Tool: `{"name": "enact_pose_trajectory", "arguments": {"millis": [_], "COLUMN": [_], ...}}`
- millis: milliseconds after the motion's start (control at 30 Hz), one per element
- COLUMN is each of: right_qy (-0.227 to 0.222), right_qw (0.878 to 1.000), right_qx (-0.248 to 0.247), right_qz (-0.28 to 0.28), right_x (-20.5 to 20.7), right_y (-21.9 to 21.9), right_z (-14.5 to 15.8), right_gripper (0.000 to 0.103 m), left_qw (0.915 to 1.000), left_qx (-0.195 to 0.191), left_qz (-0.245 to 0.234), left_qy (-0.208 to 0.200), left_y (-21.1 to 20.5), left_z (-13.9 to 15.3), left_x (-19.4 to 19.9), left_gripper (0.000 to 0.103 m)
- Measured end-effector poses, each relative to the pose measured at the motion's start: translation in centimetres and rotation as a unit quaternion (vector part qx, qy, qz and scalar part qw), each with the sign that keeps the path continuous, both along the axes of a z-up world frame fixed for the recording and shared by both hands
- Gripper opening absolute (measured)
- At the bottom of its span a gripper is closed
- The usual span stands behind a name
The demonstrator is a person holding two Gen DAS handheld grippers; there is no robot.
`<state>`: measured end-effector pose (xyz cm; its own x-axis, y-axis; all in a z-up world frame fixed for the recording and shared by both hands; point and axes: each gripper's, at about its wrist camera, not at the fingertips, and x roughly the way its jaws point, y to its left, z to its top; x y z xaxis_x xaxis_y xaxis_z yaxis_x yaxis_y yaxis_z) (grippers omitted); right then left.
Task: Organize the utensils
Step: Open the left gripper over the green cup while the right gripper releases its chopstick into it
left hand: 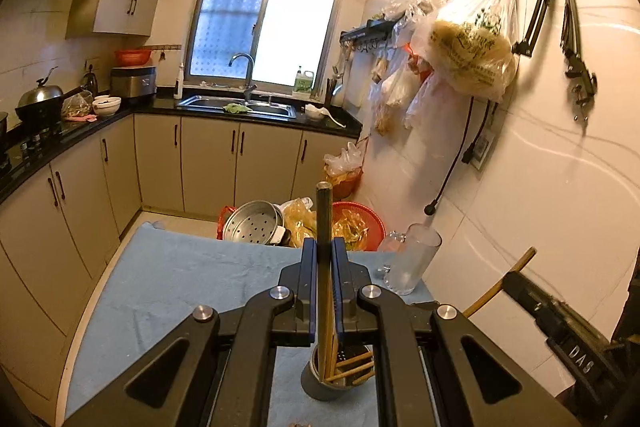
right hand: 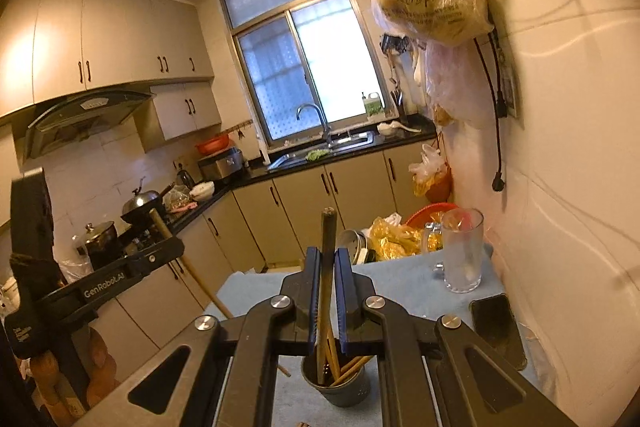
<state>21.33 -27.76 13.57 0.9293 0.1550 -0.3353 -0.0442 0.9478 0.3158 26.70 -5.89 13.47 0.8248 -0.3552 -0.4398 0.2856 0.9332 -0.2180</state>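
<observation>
Glass mug [right hand: 462, 253] beside dark phone [right hand: 498, 329] on blue cloth [left hand: 172, 279], steamer pot [left hand: 252, 223] beyond

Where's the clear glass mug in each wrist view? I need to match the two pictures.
Left wrist: the glass mug stands right of centre, at the far right corner of the blue cloth, near the wall.
Right wrist: the glass mug stands right of centre, beyond the black phone.
Shared landmark: the grey utensil cup at bottom centre of both.
</observation>
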Motion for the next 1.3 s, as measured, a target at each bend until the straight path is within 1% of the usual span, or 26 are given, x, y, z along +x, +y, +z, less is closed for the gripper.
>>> {"name": "enact_pose_trajectory", "arguments": {"millis": [200, 467, 667, 767, 1033, 1133, 1167, 1200, 1300], "right_qy": [0.026, 0.048, 0.064, 0.068, 0.080, 0.084, 0.085, 0.086, 0.086], "right_qw": [1.000, 0.999, 0.998, 0.997, 0.996, 0.996, 0.996, 0.996, 0.995], "right_qx": [0.009, 0.017, 0.023, 0.024, 0.026, 0.030, 0.032, 0.035, 0.042], "right_qz": [-0.003, 0.002, 0.007, 0.007, 0.006, 0.008, 0.010, 0.012, 0.014], "right_x": [1.8, 3.1, 3.6, 3.8, 4.0, 4.1, 4.1, 4.0, 3.9], "right_y": [-0.6, -0.9, -0.7, -0.8, -1.1, -1.2, -1.3, -1.2, -1.2], "right_z": [-2.7, -5.0, -6.6, -7.2, -8.1, -8.4, -8.5, -8.5, -8.5], "right_gripper": [0.008, 0.008, 0.009, 0.008, 0.009, 0.009, 0.009, 0.012, 0.012], "left_qw": [1.0000, 0.9995, 0.9979, 0.9976, 0.9959, 0.9954, 0.9953, 0.9953, 0.9951], "left_qx": [0.003, 0.022, 0.046, 0.047, 0.064, 0.064, 0.064, 0.065, 0.064], "left_qz": [-0.005, -0.011, -0.019, -0.022, -0.026, -0.028, -0.027, -0.025, -0.031], "left_qy": [0.007, 0.022, 0.041, 0.047, 0.058, 0.066, 0.068, 0.068, 0.068], "left_y": [-1.4, -2.8, -3.7, -3.8, -4.1, -4.1, -4.0, -4.0, -3.8], "left_z": [-1.8, -4.4, -5.9, -6.2, -6.9, -7.3, -7.4, -7.5, -7.4], "left_x": [1.4, 2.1, 2.4, 2.4, 2.7, 2.8, 2.8, 2.7, 2.4], "left_gripper": [0.007, 0.007, 0.007, 0.007, 0.007, 0.007, 0.007, 0.007, 0.008]}}
